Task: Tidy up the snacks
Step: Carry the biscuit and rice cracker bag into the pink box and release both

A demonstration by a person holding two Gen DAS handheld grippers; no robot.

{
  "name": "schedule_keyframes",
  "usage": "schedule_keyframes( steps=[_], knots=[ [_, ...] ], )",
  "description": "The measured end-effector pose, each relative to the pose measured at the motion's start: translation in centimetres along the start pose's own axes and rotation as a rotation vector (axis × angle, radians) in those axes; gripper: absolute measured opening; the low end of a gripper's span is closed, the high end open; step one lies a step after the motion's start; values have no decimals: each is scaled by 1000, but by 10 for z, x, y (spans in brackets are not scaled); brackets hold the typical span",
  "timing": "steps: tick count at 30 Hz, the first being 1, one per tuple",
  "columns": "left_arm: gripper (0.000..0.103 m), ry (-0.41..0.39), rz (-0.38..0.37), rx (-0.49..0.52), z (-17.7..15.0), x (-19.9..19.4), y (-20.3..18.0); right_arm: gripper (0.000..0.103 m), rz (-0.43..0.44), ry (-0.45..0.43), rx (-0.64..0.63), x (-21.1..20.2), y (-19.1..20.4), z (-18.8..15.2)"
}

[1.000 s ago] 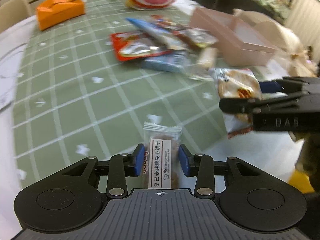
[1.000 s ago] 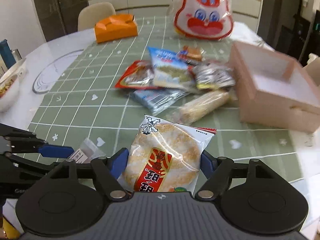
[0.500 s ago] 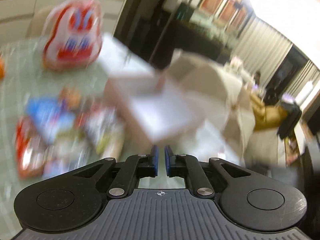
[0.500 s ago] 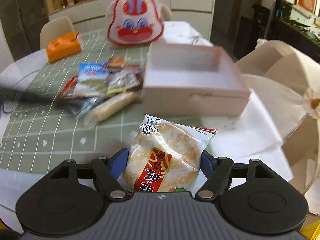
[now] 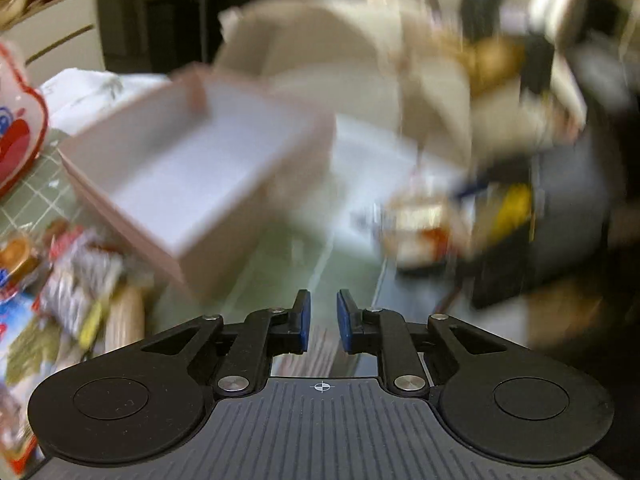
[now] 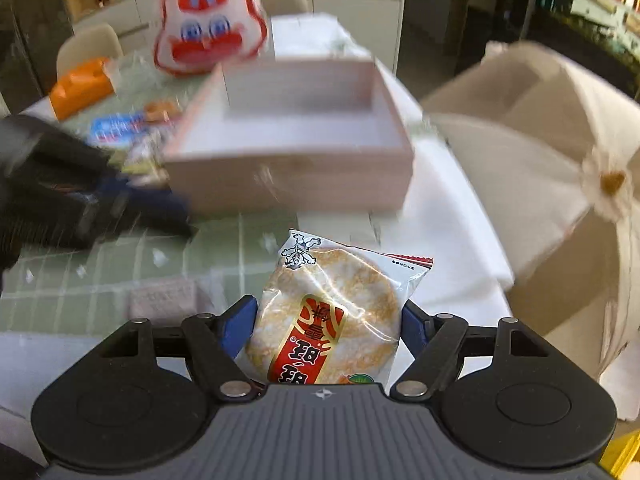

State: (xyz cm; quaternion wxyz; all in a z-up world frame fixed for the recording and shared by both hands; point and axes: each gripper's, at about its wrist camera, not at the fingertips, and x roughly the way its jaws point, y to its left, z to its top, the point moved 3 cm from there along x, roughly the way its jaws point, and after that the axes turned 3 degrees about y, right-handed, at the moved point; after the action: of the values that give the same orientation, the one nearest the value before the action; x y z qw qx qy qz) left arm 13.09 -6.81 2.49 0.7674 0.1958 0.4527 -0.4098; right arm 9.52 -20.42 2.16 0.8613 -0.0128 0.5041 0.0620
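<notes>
The right claw is gripping a rice cracker packet; its two blue pads are pressing on the left and right edges of the packet, and the packet is standing out forward from the claw, above the surface; the printed side with the red label is facing the camera. Straight ahead of this claw the pink box is sitting on the surface with its open side up; the inside is showing only a pale bottom. Ahead and to the left of the claw, the left claw is appearing as a dark blurred shape with blue tips, near the front left corner of the box; behind it a heap of snack packets is lying just beside the left wall of the box. Farther ahead, behind the box, a rabbit-face bag is standing, and to its left an orange box is lying.

In the left wrist view the left claw is showing a narrow gap between its blue pads and nothing is sitting between them; the view is strongly blurred. Ahead and to the left of it the pink box is lying tilted in the picture; the snack packets are lying to the left, near the claw; to the right and ahead, the rice cracker packet is appearing only as a blur.
</notes>
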Motion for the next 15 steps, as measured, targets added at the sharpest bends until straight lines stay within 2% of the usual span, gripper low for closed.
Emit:
schedule_keyframes(
  steps=[2, 5, 8, 10, 13, 15],
  knots=[
    [19, 77, 42, 68, -13, 11, -13, 75, 37, 25, 0, 9, 2, -6],
    [20, 78, 72, 113, -22, 13, -18, 75, 64, 41, -14, 17, 9, -10],
    [23, 81, 91, 38, -18, 16, -13, 78, 72, 41, -19, 22, 12, -10],
    [25, 68, 111, -48, -12, 21, -5, 78, 69, 37, -28, 23, 12, -10],
    [32, 55, 136, -129, -4, 25, 4, 80, 67, 31, -28, 24, 10, -9],
    [49, 65, 146, -152, 0, 27, 9, 82, 67, 23, -33, 24, 9, -11]
  ],
)
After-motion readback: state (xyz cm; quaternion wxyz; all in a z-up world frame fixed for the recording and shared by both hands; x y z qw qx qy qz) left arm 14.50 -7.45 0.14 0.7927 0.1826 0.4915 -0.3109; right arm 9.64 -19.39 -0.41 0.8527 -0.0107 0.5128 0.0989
